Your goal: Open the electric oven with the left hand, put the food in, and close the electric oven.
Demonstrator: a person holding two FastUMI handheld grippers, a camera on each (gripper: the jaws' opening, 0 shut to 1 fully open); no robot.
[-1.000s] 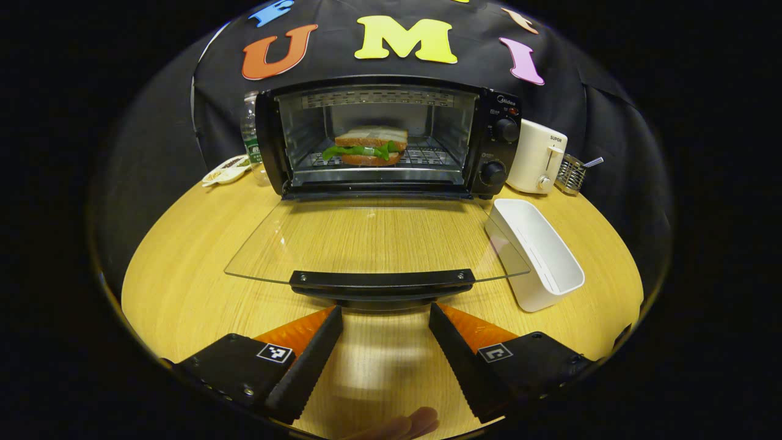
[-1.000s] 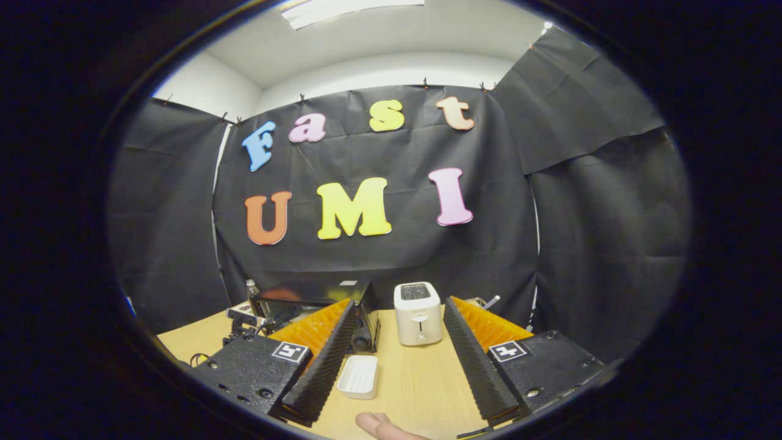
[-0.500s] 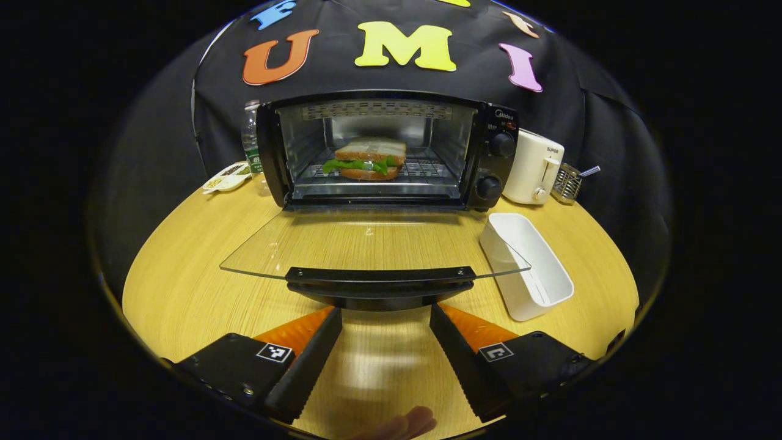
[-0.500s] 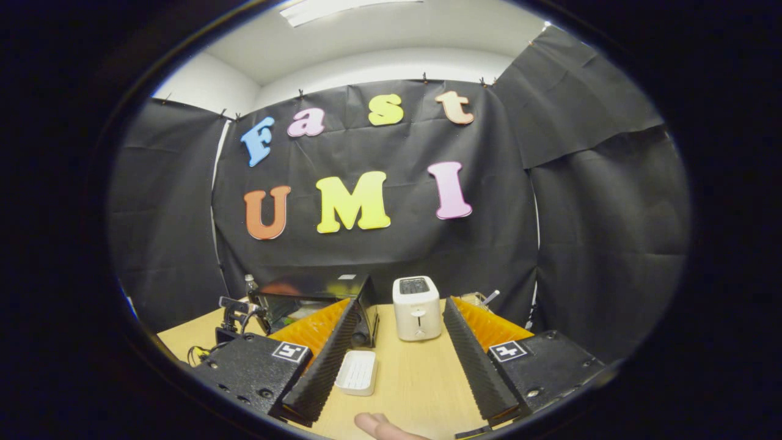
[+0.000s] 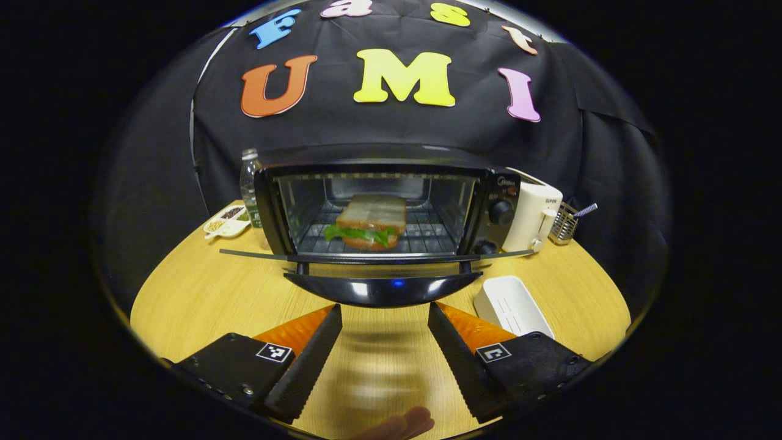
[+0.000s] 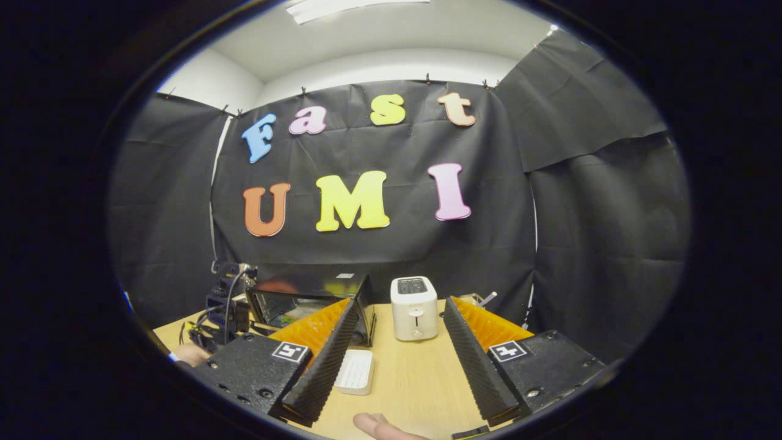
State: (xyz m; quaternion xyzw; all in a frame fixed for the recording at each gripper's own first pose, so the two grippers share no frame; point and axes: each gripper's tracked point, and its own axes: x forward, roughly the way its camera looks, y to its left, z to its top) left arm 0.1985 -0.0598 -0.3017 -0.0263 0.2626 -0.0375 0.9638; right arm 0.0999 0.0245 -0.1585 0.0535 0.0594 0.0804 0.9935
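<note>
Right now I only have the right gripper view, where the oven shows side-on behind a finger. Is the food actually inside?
Observer: Yes. In the left gripper view a sandwich lies on the wire rack inside the oven.
Reviewer: Is the door shut on it?
Observer: No. The glass door is tipped out about level, seen edge-on, with the cavity open above it.
Reviewer: Is the left gripper clamped on the handle?
Observer: No. The left gripper is open, its fingers spread just below the black handle. I cannot tell whether they touch it.
</note>
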